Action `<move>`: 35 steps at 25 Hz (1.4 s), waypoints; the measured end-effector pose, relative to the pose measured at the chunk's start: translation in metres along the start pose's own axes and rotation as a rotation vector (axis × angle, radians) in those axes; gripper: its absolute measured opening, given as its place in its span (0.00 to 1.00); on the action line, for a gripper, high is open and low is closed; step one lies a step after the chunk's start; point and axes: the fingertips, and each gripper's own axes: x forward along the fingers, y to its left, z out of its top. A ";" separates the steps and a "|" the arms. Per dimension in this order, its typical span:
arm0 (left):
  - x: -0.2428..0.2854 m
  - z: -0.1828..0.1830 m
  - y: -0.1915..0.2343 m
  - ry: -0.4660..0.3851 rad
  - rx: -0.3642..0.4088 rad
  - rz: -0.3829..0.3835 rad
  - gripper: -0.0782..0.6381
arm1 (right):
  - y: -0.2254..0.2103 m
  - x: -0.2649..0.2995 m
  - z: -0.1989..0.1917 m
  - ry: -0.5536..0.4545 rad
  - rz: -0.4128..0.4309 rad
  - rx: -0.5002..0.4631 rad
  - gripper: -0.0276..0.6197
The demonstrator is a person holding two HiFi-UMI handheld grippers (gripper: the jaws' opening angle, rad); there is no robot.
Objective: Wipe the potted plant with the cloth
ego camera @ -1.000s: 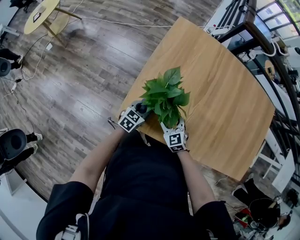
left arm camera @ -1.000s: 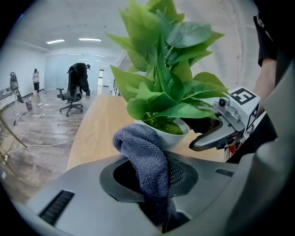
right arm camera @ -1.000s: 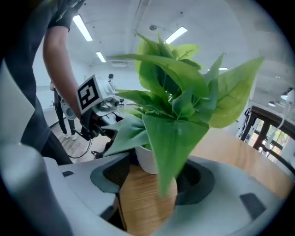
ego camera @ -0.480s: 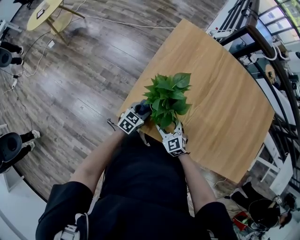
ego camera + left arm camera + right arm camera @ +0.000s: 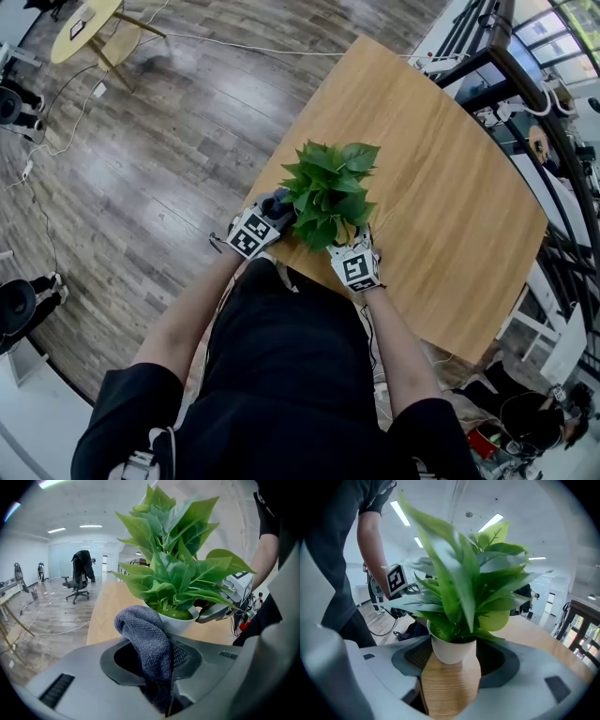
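Note:
A leafy green potted plant [image 5: 328,190] in a white pot [image 5: 451,649] stands near the wooden table's [image 5: 441,178] front edge. My left gripper [image 5: 270,210] is at the plant's left side, shut on a dark grey cloth [image 5: 146,639]. The cloth's bunched end sits just short of the pot [image 5: 182,623]. My right gripper [image 5: 352,246] is at the plant's near right side, partly under the leaves. In the right gripper view its jaws stand open, one on each side of the pot. The right gripper's finger [image 5: 219,612] shows beside the pot in the left gripper view.
The table edge runs just behind both grippers, with wood-plank floor [image 5: 159,159] to the left. A small round table [image 5: 89,28] and cables lie far off at the upper left. Railings and chairs [image 5: 525,94] stand beyond the table's right side.
The left gripper has shifted slightly left and up along the plant's side. The right gripper has edged a little forward under the leaves, and the leaves have swayed.

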 end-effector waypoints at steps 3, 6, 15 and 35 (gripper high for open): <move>-0.001 0.000 0.000 -0.008 -0.011 0.016 0.27 | 0.000 0.001 0.001 0.003 -0.024 0.015 0.47; -0.003 -0.002 -0.004 0.000 -0.032 0.029 0.27 | 0.002 0.001 0.002 0.004 -0.050 0.031 0.47; -0.001 -0.014 -0.034 0.045 -0.052 -0.045 0.28 | 0.006 0.000 0.004 -0.004 -0.069 0.051 0.46; -0.003 -0.003 -0.019 0.011 -0.011 -0.055 0.28 | 0.000 0.002 0.006 -0.001 0.007 -0.067 0.47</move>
